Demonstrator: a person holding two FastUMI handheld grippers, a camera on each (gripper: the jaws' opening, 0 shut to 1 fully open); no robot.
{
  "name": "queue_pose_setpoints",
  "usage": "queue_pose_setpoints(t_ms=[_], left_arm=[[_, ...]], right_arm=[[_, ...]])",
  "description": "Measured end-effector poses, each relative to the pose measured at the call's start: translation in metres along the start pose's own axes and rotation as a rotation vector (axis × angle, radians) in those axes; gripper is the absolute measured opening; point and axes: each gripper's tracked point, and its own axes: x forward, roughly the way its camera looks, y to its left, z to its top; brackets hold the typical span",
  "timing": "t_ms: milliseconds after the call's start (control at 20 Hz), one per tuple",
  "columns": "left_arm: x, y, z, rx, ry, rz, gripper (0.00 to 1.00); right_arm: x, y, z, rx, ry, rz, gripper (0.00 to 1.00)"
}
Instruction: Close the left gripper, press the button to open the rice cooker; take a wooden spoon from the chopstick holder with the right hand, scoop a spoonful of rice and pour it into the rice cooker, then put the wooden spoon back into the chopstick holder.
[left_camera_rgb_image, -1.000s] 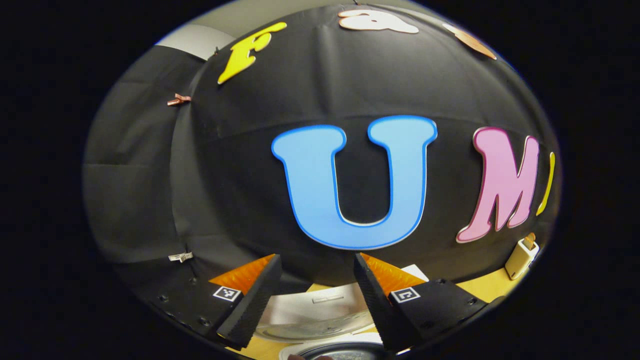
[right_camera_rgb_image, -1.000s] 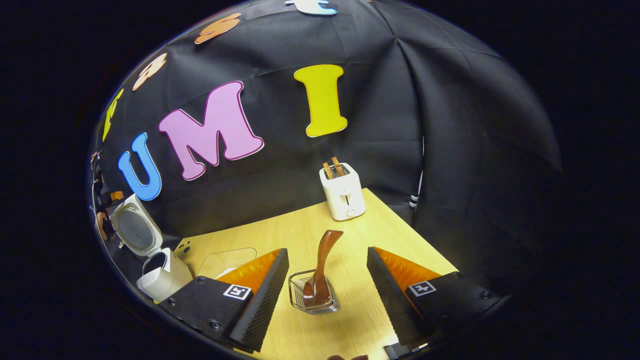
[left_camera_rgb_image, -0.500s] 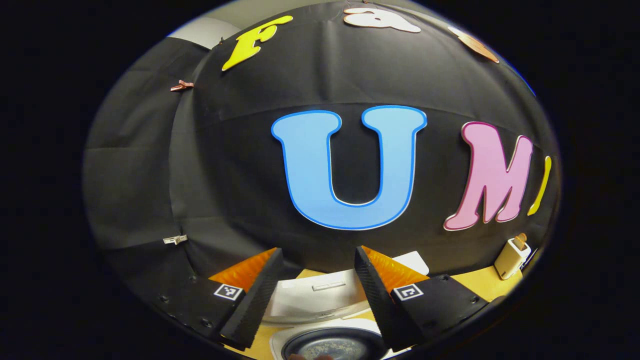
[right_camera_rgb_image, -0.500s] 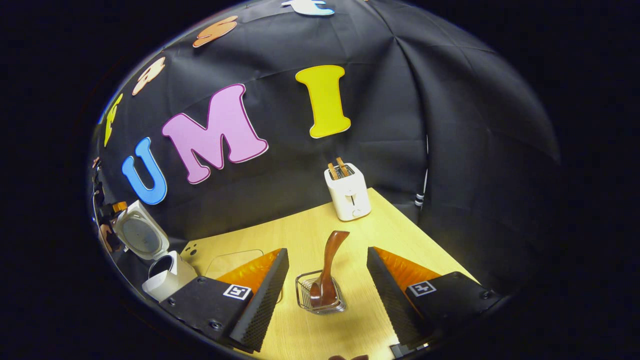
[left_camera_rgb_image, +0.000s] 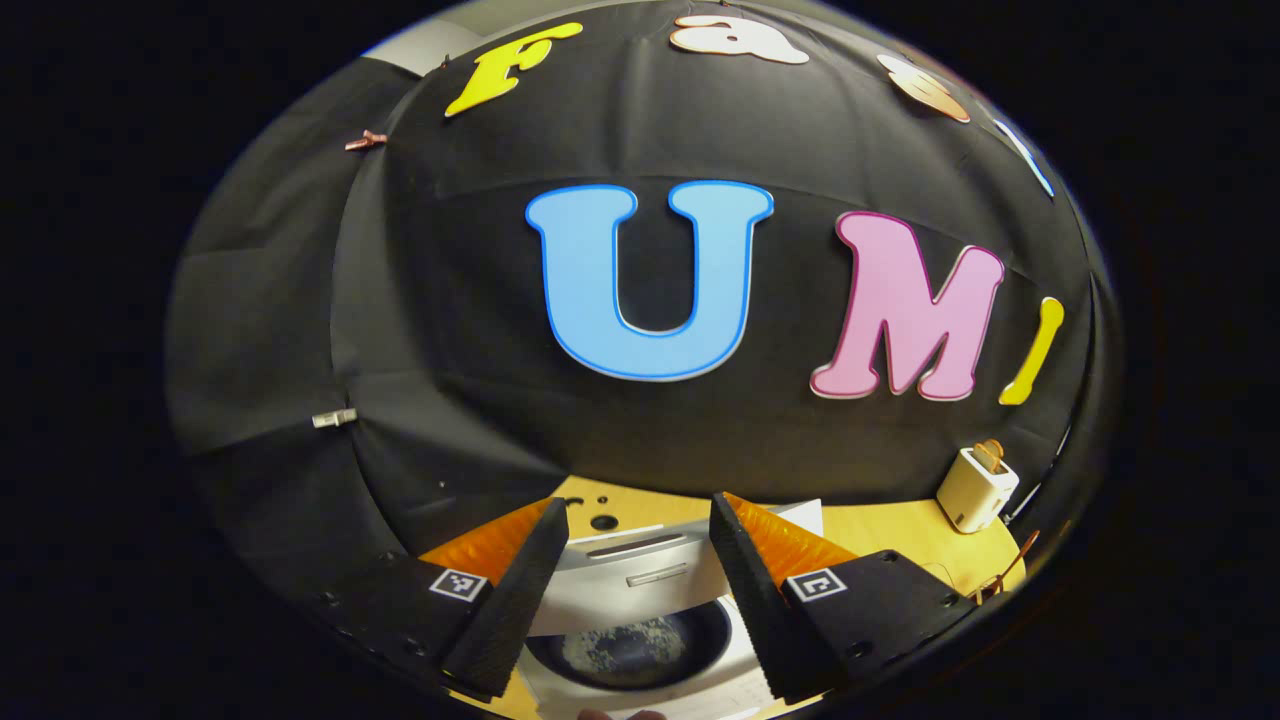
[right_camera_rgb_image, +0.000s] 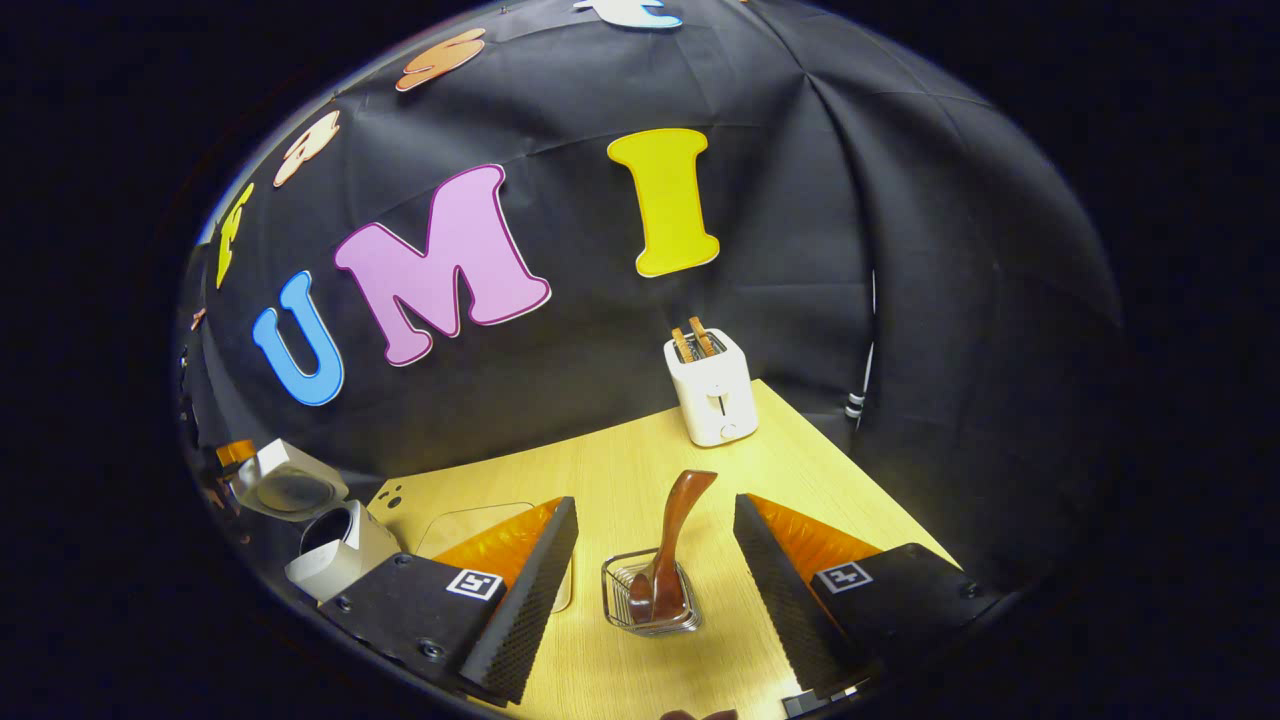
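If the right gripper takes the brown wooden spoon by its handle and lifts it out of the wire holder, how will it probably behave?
The brown wooden spoon looks solid and glossy, so it is probably stiff but perhaps a little slippery. Its handle curves and leans, so it may swing in a loose grip. The small wire chopstick holder looks light and might tip or slide if the bowl catches its rim.

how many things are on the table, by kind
rice cooker: 1
toaster: 1
wire holder: 1
wooden spoon: 1
clear tray: 1
total: 5
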Motion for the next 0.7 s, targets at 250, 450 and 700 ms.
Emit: queue_pose_setpoints(t_ms=[250, 450, 700], left_arm=[[-0.018, -0.012, -0.057, -0.038, 0.098, 0.003, 0.95], [-0.020, -0.016, -0.087, -0.006, 0.141, 0.005, 0.95], [-0.017, -0.017, -0.123, 0.025, 0.213, 0.021, 0.95]], right_arm=[[0.007, 0.009, 0.013, -0.013, -0.010, 0.029, 0.98], [0.007, 0.016, 0.016, -0.029, -0.007, 0.052, 0.98], [0.009, 0.023, 0.017, -0.049, -0.001, 0.073, 0.98]])
